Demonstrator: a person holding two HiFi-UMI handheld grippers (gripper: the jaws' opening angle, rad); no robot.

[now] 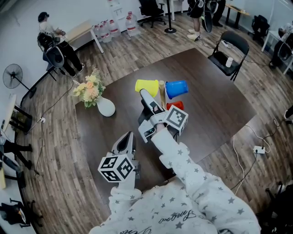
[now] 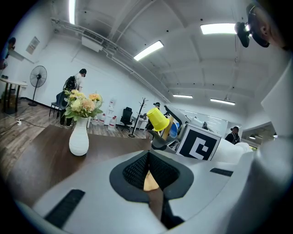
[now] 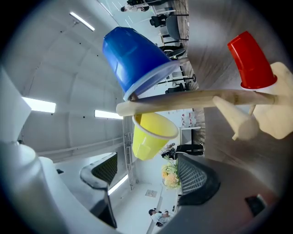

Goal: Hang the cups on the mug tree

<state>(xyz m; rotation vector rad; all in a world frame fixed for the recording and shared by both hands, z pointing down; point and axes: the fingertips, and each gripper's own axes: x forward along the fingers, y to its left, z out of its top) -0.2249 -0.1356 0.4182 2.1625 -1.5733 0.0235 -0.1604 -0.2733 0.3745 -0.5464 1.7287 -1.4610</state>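
head view: yellow cup [image 1: 146,86], blue cup [image 1: 176,88], red cup [image 1: 175,105] hung

Open office-like workroom — wood-plank floor [image 1: 55,137], rolling office chairs [image 1: 151,11], water jugs [image 1: 114,28], standing fan [image 1: 12,76] — ceiling strip lights [image 2: 149,50].

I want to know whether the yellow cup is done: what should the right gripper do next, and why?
Probably draw the right gripper straight back from the tree. Its jaws stand apart with nothing between them; the yellow cup hangs on its peg just ahead, and the blue cup and red cup hang too.
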